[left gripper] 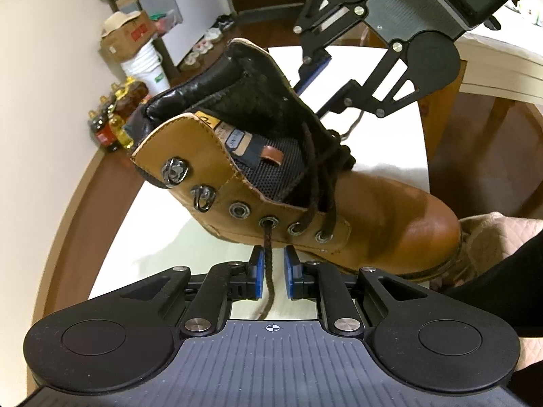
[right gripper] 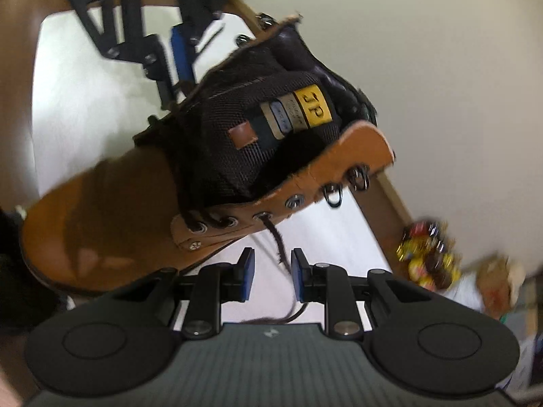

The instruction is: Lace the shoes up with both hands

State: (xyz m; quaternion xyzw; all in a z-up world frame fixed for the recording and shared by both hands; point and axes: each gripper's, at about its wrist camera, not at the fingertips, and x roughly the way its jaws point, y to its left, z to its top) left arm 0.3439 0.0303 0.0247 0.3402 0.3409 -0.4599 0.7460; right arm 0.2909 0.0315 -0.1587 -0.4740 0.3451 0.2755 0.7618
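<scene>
While the tan boot [left gripper: 271, 176] lies tilted on the white tabletop [left gripper: 142, 237], its toe toward a quilted sleeve [left gripper: 499, 237], the left gripper [left gripper: 273, 271] sits just below the row of eyelets with its blue pads spread apart. A dark lace [left gripper: 268, 264] comes out of the fourth eyelet and hangs down between those pads, touching neither as far as can be seen. Farther right and above, beyond the boot's collar, the other gripper is visible. In the right wrist view, the right gripper [right gripper: 273, 271] faces the opposite flank of the boot, jaws likewise spread, with a second lace end [right gripper: 278, 244] dropping from an eyelet into the gap, close to the right-hand pad. Bottles [right gripper: 427, 257] stand blurred at the far right.
</scene>
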